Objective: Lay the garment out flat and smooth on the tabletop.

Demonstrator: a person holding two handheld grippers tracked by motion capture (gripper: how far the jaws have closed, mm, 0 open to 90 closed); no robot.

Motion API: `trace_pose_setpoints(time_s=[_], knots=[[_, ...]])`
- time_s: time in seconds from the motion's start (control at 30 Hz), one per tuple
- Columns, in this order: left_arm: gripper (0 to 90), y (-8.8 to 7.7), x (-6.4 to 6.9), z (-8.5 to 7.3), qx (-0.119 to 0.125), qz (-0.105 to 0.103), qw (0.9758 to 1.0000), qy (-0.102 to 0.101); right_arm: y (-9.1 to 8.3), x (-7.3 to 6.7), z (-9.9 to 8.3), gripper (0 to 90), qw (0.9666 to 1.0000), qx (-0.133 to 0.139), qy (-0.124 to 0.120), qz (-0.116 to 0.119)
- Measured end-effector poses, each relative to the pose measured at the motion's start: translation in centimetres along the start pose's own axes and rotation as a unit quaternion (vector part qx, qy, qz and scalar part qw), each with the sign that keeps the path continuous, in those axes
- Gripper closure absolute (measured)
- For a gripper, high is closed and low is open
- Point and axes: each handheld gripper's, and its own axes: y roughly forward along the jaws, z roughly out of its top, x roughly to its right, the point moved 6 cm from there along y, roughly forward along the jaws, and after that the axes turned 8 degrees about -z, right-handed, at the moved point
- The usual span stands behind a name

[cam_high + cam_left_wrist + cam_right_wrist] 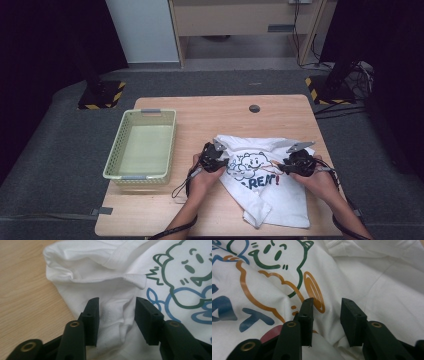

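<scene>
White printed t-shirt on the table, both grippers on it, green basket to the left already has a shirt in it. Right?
Not quite: the basket is empty, as the high view shows. The t-shirt lies on the table with the left gripper and right gripper on it.

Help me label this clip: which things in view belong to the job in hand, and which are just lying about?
In the job: white T-shirt; left gripper; right gripper.
Lying about: green basket; wooden table.
</scene>
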Motion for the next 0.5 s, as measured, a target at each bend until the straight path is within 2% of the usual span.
trace_pose_setpoints(time_s=[0.13, 0.17, 0.3, 0.5], knots=[[68.6, 0.1, -0.1, 0.2, 0.004, -0.016, 0.9998, -0.007, -0.1, -0.3, 0.0, 86.9, 0.9999, -0.004, -0.005, 0.008], [71.1, 0.0, -0.1, 0.2, 0.005, -0.018, 0.9998, -0.008, -0.1, -0.3, 0.0, 88.7, 0.9999, -0.006, -0.008, 0.01], [79.3, -0.3, -0.1, 0.2, 0.012, -0.02, 0.9997, -0.009, -0.3, -0.5, -0.1, 89.3, 0.9998, -0.012, -0.011, 0.012], [82.0, -1.5, -0.2, -0.1, 0.026, -0.013, 0.9995, -0.012, -1.2, 0.0, -0.9, 89.4, 0.9999, -0.008, -0.01, 0.006]])
